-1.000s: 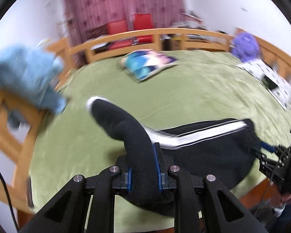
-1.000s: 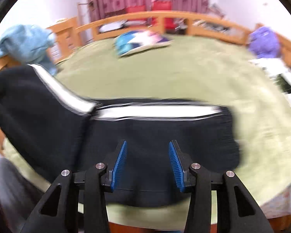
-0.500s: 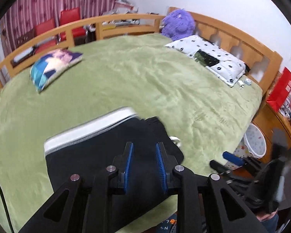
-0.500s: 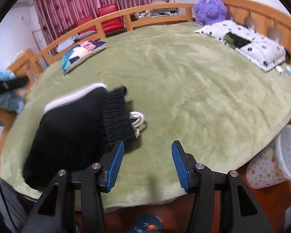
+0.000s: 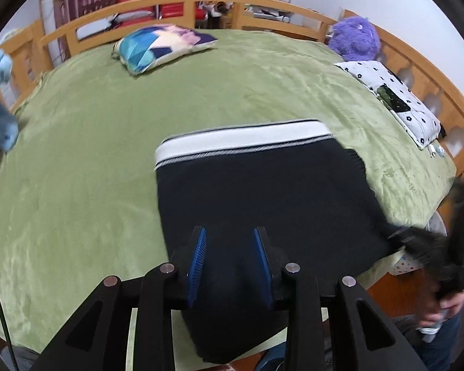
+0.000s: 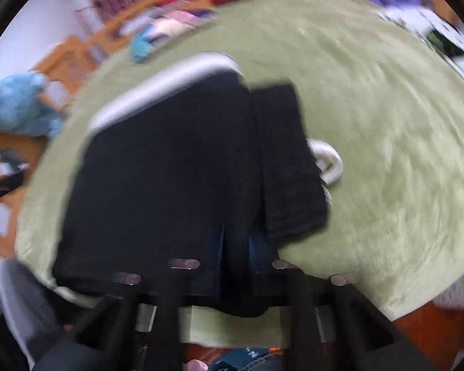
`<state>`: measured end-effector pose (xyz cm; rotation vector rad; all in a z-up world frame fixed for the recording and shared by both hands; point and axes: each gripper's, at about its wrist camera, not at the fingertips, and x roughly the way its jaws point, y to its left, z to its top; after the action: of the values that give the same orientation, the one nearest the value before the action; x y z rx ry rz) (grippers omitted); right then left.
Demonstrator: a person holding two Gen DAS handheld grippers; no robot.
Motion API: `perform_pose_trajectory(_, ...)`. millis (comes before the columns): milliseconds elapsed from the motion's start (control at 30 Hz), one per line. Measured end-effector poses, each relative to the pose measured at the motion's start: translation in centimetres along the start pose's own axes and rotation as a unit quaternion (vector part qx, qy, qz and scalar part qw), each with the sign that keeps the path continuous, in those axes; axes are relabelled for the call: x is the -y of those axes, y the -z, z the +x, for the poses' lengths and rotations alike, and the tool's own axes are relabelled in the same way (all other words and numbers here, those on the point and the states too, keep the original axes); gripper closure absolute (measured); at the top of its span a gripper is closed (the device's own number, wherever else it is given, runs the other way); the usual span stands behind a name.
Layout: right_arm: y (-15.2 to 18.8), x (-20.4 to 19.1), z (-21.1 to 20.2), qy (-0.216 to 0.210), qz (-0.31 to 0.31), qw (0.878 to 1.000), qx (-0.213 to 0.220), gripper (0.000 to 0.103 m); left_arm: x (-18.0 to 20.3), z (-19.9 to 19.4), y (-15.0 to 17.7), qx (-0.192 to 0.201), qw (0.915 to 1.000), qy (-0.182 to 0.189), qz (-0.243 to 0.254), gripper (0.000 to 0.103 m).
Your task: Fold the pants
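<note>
Black pants with white side stripe [image 5: 263, 191] lie folded compact at the green bedspread's [image 5: 77, 154] near edge. Your left gripper [image 5: 230, 256] has just spread, pads off cloth; your right gripper [image 6: 236, 247] has pinched the near hem. Only tidying looks left.

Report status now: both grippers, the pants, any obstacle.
Left gripper opening over pants, pads clear. Right gripper shut on pants' near edge. Pants folded on bed. No obstacle.
</note>
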<state>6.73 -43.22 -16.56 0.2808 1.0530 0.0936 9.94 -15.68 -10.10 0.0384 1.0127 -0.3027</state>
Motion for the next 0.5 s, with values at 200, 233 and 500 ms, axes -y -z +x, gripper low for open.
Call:
perform_pose_trajectory(200, -1.9, 1.3, -4.8, 0.018, 0.034, 0.995, 0.090, 0.090, -0.9, 1.2, 0.9, -0.007, 0.9993, 0.037, 0.001, 0.073)
perform_pose_trajectory(233, -1.8, 1.9, -3.4, 0.041, 0.036, 0.996, 0.066, 0.090, -0.9, 1.4, 1.2, -0.006, 0.9991, 0.041, 0.004, 0.073)
perform_pose_trajectory(500, 0.2, 1.1, -3.4, 0.086, 0.016, 0.994, 0.063, 0.068, -0.5, 4.5, 5.1, -0.057, 0.9949, 0.082, 0.013, 0.073)
